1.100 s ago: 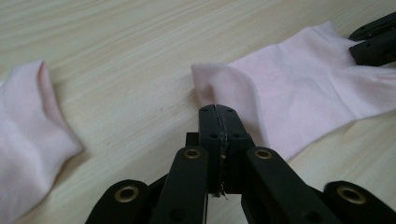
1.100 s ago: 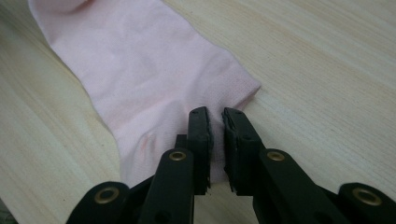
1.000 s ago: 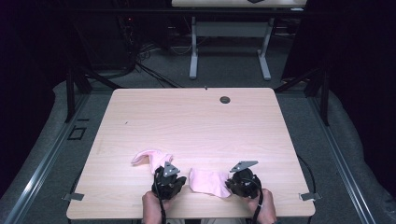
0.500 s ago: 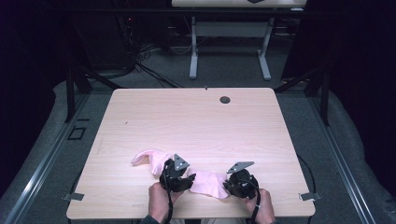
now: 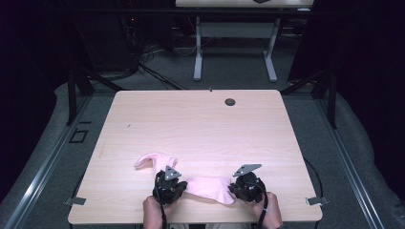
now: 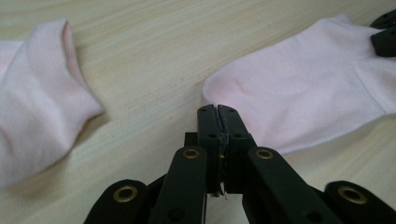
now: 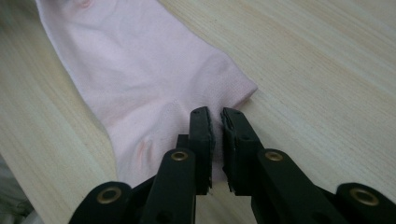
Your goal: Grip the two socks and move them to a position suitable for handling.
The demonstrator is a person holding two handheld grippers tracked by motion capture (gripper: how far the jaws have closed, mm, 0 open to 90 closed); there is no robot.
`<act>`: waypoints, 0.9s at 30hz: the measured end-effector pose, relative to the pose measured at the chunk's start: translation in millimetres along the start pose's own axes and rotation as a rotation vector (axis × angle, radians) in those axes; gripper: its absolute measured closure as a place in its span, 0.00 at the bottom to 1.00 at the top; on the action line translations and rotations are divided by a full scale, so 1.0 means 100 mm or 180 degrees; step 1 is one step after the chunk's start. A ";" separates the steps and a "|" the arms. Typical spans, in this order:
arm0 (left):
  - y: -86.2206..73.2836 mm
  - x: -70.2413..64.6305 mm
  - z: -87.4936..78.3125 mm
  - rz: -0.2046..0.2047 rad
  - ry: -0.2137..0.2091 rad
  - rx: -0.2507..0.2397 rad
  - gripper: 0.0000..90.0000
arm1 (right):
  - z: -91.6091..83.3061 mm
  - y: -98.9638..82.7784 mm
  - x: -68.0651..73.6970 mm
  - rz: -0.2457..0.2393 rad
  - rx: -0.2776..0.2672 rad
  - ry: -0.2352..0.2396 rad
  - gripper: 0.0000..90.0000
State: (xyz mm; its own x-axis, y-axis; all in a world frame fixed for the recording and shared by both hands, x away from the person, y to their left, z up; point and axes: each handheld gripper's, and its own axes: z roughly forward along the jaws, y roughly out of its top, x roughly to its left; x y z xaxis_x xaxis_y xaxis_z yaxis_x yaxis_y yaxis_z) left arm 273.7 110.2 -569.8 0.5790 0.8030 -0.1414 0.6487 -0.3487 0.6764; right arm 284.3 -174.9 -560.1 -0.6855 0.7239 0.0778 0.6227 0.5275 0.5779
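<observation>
The left gripper [image 5: 177,186] has its jaws pressed together. They have just been closing. In the left gripper view [image 6: 217,109] the tips meet right at the rounded end of the near sock [image 6: 303,88]. That edge is hidden behind the tips, so I cannot tell whether any fabric is caught between them.

The right gripper [image 5: 237,189] sits at the opposite end of the near sock. Its own view [image 7: 216,114] shows the jaws almost together, with a thin slit left and pink cloth in it, so they pinch a corner of that sock [image 7: 140,79]. From there the cloth runs away flat towards the top left and is cut off by the frame's edge.

From above, the near sock [image 5: 209,187] lies stretched between the two grippers, close to the person's edge of the table [image 5: 200,124]. Both of its ends are covered by the black gripper bodies, and the jaws themselves are too small to read there. The left gripper view also catches the black tips of the right gripper [image 6: 385,35] resting on the sock's far end.

A far sock [image 5: 153,161], also pink, lies just beyond and left of the near sock, apart from it. In the left gripper view its ribbed cuff [image 6: 37,107] is cut off at the left.
</observation>
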 end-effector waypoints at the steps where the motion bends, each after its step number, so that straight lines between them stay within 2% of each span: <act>1: -0.03 0.00 -0.02 -0.0009 -0.0006 -0.0008 0.99 | 0.01 0.00 0.00 -0.0004 -0.0006 0.0012 0.91; 4: -0.09 0.01 -0.07 -0.0057 -0.0041 -0.0045 0.97 | 0.02 0.01 0.01 -0.0025 0.0027 0.0023 0.89; 5: -0.10 0.02 -0.09 -0.0086 -0.0058 -0.0045 0.92 | 0.03 0.01 0.01 -0.0031 0.0060 0.0037 0.87; 7: -0.11 0.05 -0.13 -0.0133 -0.0049 -0.0074 0.71 | 0.03 0.01 0.01 -0.0033 0.0046 0.0010 0.78; 8: -0.11 0.07 -0.16 -0.0123 -0.0058 -0.0098 0.64 | 0.03 0.00 0.00 -0.0020 0.0023 0.0049 0.72; 11: -0.08 0.13 -0.28 -0.0071 0.0018 -0.0185 0.47 | -0.02 -0.03 -0.05 0.0108 -0.0136 0.0084 0.50; 13: -0.05 0.19 -0.34 -0.0058 0.0118 -0.0240 0.42 | -0.06 -0.06 -0.09 0.0203 -0.0261 0.0084 0.38; 14: -0.04 0.24 -0.36 -0.0072 0.0134 -0.0249 0.40 | -0.10 -0.07 -0.11 0.0245 -0.0266 0.0115 0.33; 15: -0.02 0.28 -0.38 -0.0099 0.0157 -0.0269 0.40 | -0.12 -0.08 -0.13 0.0280 -0.0322 0.0077 0.29; 18: 0.06 0.39 -0.39 -0.0076 0.0256 -0.0238 0.38 | -0.17 -0.10 -0.18 0.0378 -0.0400 0.0058 0.21; 22: 0.18 0.54 -0.36 0.0015 0.0457 -0.0136 0.36 | -0.22 -0.11 -0.21 0.0425 -0.0474 0.0039 0.17; 24: 0.24 0.63 -0.34 0.0024 0.0569 -0.0144 0.34 | -0.24 -0.12 -0.22 0.0437 -0.0458 0.0057 0.17; 27: 0.36 0.76 -0.32 0.0067 0.0725 -0.0078 0.30 | -0.24 -0.14 -0.23 0.0419 -0.0424 0.0051 0.17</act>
State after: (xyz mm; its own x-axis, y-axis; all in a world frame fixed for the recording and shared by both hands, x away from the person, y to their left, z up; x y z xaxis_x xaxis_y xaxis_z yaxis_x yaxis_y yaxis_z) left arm 325.2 173.7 -533.3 0.4640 0.8850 0.0380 0.6240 -0.3570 0.6952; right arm 282.2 -209.7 -550.4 -0.6081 0.7749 0.1722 0.6526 0.3645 0.6643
